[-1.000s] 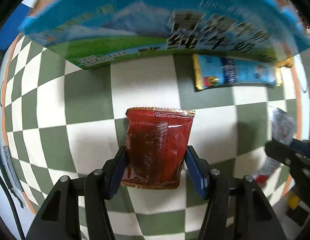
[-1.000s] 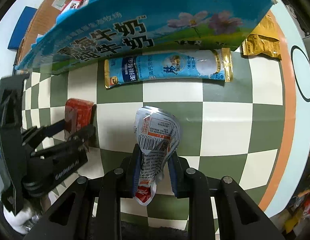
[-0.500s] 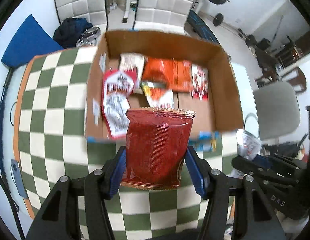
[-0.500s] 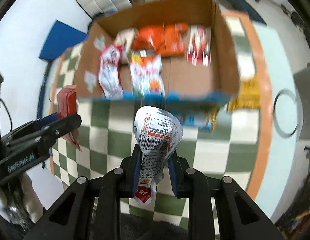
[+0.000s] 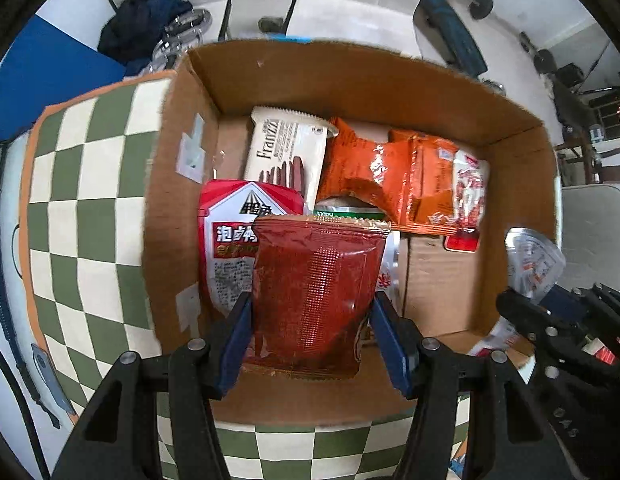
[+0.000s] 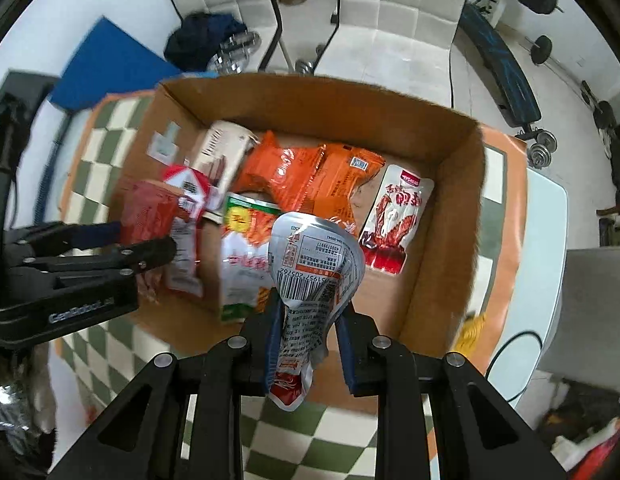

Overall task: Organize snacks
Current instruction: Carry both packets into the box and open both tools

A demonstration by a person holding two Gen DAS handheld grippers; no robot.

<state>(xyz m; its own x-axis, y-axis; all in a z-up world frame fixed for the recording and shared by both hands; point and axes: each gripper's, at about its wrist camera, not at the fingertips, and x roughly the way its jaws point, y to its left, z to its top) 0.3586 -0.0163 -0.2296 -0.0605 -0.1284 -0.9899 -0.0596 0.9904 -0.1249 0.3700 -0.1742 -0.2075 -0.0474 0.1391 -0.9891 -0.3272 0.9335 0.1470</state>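
Two hand-held grippers hold snack packs above an open cardboard box (image 5: 390,76) on a checkered worktop (image 5: 81,208).

The left hand-held gripper (image 5: 310,344) pinches a red pouch (image 5: 314,296) at its lower sides; the right hand-held gripper (image 6: 310,344) is pressed tight on a crumpled silver pack (image 6: 316,264) near its bottom. Both look light, soft and slippery, so gripping near the seams seems safest. Inside the box, a biscuit pack (image 5: 285,148) lies at 11 o'clock, orange bags (image 5: 390,176) at 1 o'clock; these crowd the floor, leaving bare cardboard toward 4 o'clock.
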